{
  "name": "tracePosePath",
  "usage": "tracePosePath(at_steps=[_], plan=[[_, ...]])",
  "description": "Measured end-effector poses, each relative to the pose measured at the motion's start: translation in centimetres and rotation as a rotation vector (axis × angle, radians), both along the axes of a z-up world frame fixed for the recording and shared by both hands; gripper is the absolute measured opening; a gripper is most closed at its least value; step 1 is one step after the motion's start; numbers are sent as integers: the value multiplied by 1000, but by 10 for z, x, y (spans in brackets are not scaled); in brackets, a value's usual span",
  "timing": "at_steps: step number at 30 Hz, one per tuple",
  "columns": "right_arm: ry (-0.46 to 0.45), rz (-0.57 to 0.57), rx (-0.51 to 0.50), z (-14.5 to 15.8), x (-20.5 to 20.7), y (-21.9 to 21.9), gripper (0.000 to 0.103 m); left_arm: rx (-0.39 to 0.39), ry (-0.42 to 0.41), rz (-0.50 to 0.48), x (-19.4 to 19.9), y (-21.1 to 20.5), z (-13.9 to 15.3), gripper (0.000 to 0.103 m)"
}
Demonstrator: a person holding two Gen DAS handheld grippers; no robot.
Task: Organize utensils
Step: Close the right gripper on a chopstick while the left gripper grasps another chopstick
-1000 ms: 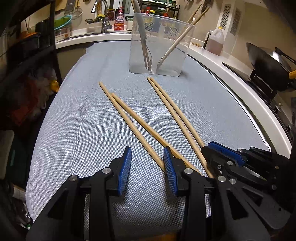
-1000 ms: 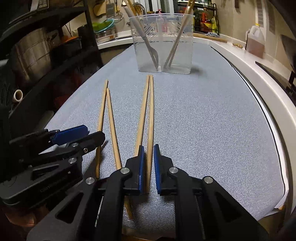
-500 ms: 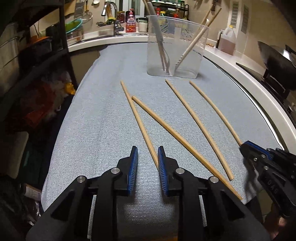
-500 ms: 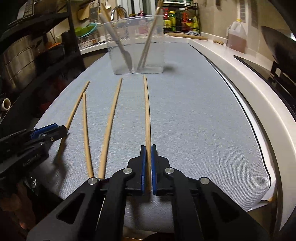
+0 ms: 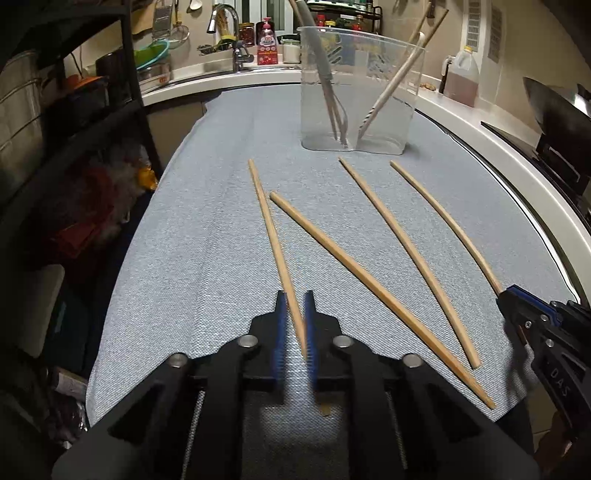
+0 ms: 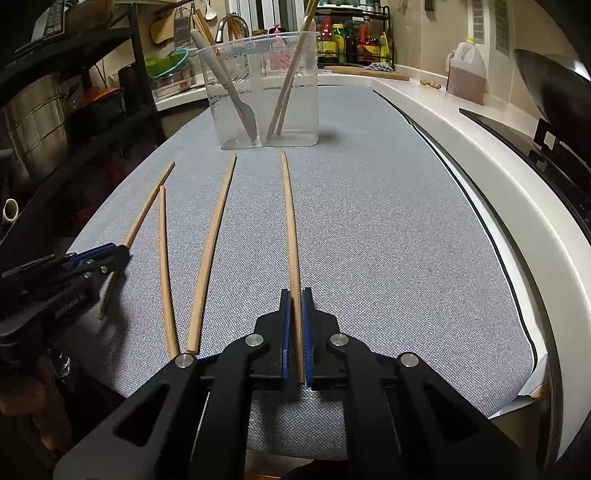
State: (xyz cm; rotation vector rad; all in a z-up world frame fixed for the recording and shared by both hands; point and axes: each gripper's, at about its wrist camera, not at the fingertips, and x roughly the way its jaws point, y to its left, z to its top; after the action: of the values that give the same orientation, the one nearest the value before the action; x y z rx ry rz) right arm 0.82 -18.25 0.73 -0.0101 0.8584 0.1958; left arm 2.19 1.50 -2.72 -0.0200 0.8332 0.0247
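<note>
Grippers low at the near edge of the grey mat [image 6: 369, 221], both aimed up the counter. Left gripper [image 5: 294, 325]: jaws have just been closing, now nipped onto the near end of the leftmost chopstick [image 5: 271, 236], blue pads pressing both its sides. Right gripper [image 6: 295, 332]: jaws drawn in tight on the rightmost chopstick [image 6: 290, 221], gripped near its thick end; the stick runs straight ahead over the mat.

Between the two held sticks, two loose chopsticks flat on the mat: second chopstick [image 5: 369, 291], angled, its far tip just beside the left-held stick; third chopstick [image 5: 406, 251], well apart from its neighbours. All four fan toward the far end.

Beyond their tips, clear bin [image 6: 264, 92] upright on the mat. Inside, a fork [image 6: 236, 96] leaning left, tines down, and more chopsticks leaning right.

Behind it: sink tap [image 5: 225, 22], bottles, an oil jug [image 6: 466, 70] on the white counter.
</note>
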Motion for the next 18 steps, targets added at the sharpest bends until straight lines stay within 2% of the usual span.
tracePosePath(at_steps=[4,10,18], plan=[[-2,-11,-1,0,-2,0,6,-14,-2,-6,-1,2,1,7],[-10,-22,-10,-1,-4,3,6,-45,9,-108,-6,-11,0,7],[-14,-20,-3,-1,-5,1,7,-51,4,-60,-8,-1,-1,8]])
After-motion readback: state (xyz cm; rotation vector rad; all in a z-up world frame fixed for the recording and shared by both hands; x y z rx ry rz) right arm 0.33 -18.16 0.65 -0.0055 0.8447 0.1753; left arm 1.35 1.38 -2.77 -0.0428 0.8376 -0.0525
